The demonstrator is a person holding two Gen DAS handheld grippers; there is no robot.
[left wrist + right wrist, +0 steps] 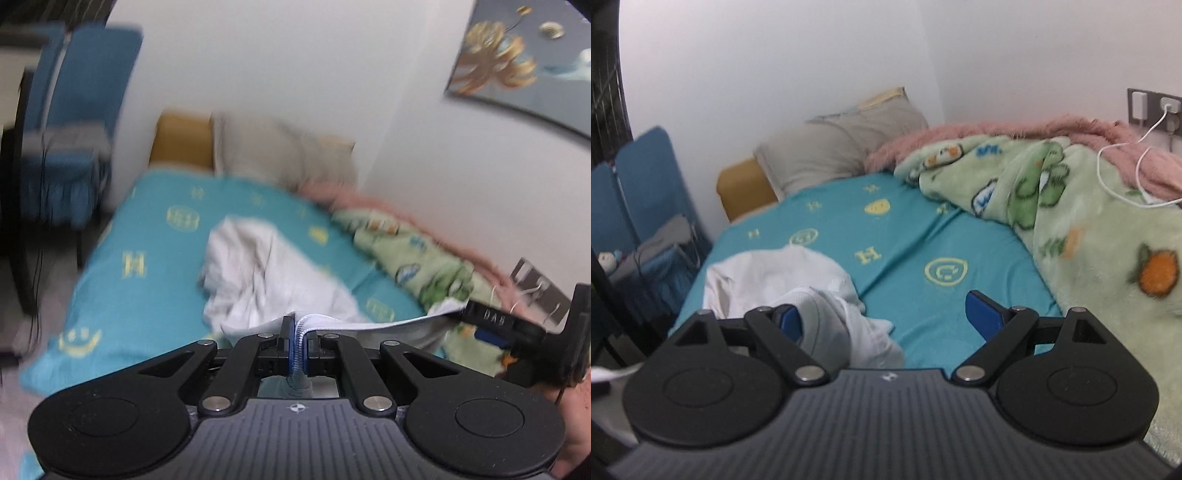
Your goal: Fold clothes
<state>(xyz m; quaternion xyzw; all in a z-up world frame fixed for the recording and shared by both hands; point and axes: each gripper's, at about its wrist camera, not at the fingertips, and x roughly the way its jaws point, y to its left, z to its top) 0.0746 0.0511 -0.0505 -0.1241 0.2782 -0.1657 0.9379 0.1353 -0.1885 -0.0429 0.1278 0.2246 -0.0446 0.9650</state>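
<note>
White garment (pixel 266 269): one item, crumpled in a heap on the teal bedsheet (pixel 140 236), toward the near left part of the bed, not flat and with no clean fold line to be seen. Left gripper (pixel 297 334): fingers pressed together on a ribbed white edge of the garment, likely a collar or hem; from there a taut strip of cloth runs rightward to the black tip of the other tool at the picture's right edge. Right gripper (pixel 882 317): fingers spread wide apart, holding nothing between them; the heap (pixel 798 288) lies ahead and to its left, bunched against the left finger, with bare sheet under the right finger. Key relation: the held edge stretches roughly left to right between the two tools, the bulk of the cloth lying beyond it toward the pillow (pixel 842 140); the left tool has the cloth, the right is just beside it but not gripping in its own view. Whether its outer tip touches the strip cannot be settled. Also present: green fleece blanket (pixel 1089 221), pink blanket (pixel 997 133), white cable (pixel 1137 166). Left view is motion-blurred; sleeves, neckline and the garment's long axis are not made out.
</note>
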